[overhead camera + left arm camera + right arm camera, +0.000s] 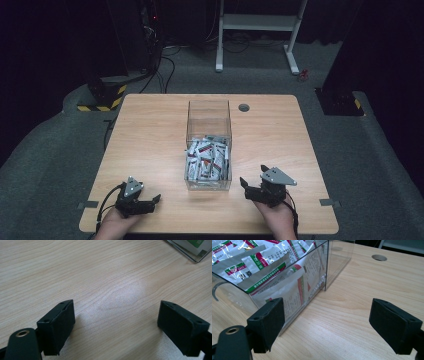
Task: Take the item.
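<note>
A clear plastic box (pixel 209 122) stands in the middle of the wooden table (pixel 150 135), its near half filled with several silver sachets (pixel 207 160) printed in red and green. My left gripper (pixel 150 202) rests open near the front left edge, its jaws wide apart over bare wood (pixel 115 322). My right gripper (pixel 250 187) sits open at the front right, just right of the box. In the right gripper view (pixel 327 322) the box's near corner (pixel 294 287) with sachets (pixel 257 262) lies close ahead on the left.
A round cable hole (pixel 244 107) sits at the table's far side, also seen as the hole (pixel 379 257). A corner of the box (pixel 192 250) shows top right. Beyond the table stand a white frame (pixel 260 30) and black stands on grey carpet.
</note>
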The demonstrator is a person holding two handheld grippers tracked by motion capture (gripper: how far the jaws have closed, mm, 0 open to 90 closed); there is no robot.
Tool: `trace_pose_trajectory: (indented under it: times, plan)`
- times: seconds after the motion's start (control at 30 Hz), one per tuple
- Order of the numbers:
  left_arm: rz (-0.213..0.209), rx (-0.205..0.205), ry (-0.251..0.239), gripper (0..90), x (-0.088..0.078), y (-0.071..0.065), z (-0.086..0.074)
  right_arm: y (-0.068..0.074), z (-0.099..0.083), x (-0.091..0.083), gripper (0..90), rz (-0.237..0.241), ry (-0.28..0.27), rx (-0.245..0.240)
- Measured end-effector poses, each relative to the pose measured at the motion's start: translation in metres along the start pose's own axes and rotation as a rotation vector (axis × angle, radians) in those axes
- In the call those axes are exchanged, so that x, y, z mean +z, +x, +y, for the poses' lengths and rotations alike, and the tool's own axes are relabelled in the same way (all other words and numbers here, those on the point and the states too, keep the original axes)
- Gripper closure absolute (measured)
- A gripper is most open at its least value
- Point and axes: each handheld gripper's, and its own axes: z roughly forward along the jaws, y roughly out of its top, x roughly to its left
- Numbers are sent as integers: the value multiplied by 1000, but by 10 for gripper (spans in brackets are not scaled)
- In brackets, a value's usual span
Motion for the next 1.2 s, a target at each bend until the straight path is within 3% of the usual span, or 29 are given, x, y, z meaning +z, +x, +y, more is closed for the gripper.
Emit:
trace_pose_trajectory:
  times: [0.33, 0.83, 1.2]
  plan:
    - [0, 3, 2, 149, 0, 0, 0, 3, 8, -3, 133, 9, -29, -3]
    - [-5, 4, 2, 145, 0, 0, 0, 5, 23, -4, 141, 10, -24, -8]
    - [-10, 10, 6, 145, 0, 0, 0, 20, 39, -1, 154, 45, -20, -29]
